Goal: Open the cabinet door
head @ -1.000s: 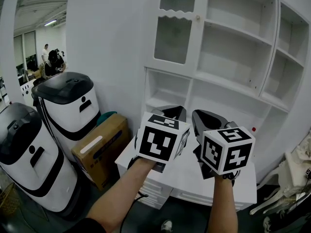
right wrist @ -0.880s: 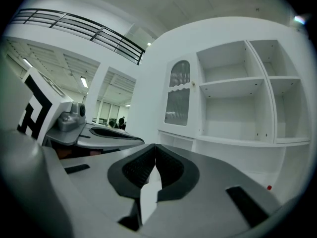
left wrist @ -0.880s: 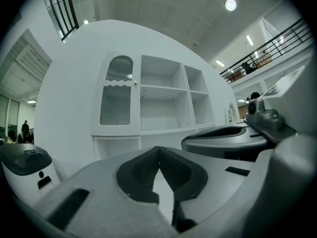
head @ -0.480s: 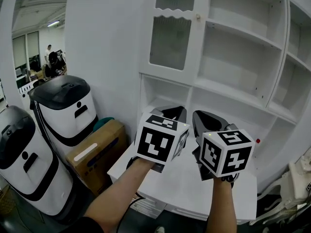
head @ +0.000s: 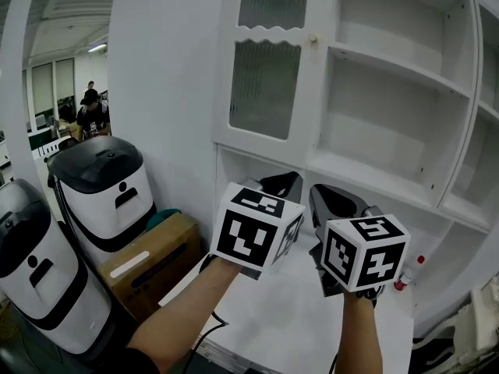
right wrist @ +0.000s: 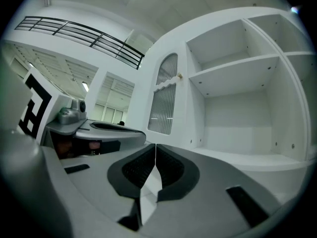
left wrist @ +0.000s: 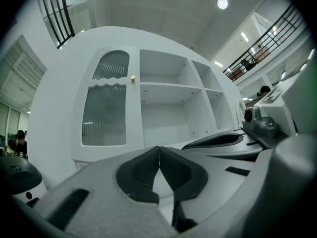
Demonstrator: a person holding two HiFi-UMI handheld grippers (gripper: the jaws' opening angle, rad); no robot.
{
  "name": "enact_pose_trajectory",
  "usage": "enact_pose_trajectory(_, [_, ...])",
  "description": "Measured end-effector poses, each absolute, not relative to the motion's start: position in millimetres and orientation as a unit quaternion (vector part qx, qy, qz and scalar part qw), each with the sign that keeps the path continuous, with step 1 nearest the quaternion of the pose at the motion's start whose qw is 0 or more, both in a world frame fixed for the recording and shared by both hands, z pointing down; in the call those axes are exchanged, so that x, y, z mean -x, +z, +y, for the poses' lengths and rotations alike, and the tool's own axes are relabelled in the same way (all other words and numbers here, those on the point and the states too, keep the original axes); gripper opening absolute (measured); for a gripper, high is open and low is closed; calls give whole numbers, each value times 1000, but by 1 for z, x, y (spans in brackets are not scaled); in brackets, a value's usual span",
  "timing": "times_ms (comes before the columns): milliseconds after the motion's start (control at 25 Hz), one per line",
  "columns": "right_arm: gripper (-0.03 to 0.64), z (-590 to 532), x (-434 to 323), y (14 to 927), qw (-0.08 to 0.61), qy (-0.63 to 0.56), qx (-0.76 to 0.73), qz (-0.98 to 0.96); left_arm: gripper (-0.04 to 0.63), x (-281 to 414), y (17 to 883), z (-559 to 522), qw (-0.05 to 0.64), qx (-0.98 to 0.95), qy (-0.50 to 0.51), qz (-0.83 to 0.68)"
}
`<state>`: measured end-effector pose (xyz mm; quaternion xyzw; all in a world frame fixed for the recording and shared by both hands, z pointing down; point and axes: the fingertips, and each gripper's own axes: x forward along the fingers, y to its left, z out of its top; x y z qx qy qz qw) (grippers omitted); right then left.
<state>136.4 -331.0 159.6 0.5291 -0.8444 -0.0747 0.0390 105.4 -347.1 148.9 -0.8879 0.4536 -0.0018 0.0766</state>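
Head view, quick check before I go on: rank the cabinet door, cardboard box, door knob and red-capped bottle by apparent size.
1. cabinet door: clearly largest, though cut off at the top edge.
2. cardboard box: partly hidden.
3. red-capped bottle: small.
4. door knob: smallest, a mere dot.

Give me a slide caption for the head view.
Left hand-held gripper and right hand-held gripper side by side before the white cabinet, its glass door closed and knob untouched.

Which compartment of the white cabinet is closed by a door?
The upper left one: a door with ribbed glass and a small knob covers it, while the other compartments stand open.
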Motion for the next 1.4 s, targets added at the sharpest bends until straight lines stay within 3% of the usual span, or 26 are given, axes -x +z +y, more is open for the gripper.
enact_pose_trajectory(1200, [23, -443, -132, 109, -13, -102, -488, -867, 15, -99, 5, -450, 279, 819, 58, 498])
enact_pose_trajectory(1400, [23, -453, -129, 102, -15, -107, -500, -859, 50, -106, -18, -464, 297, 827, 75, 471])
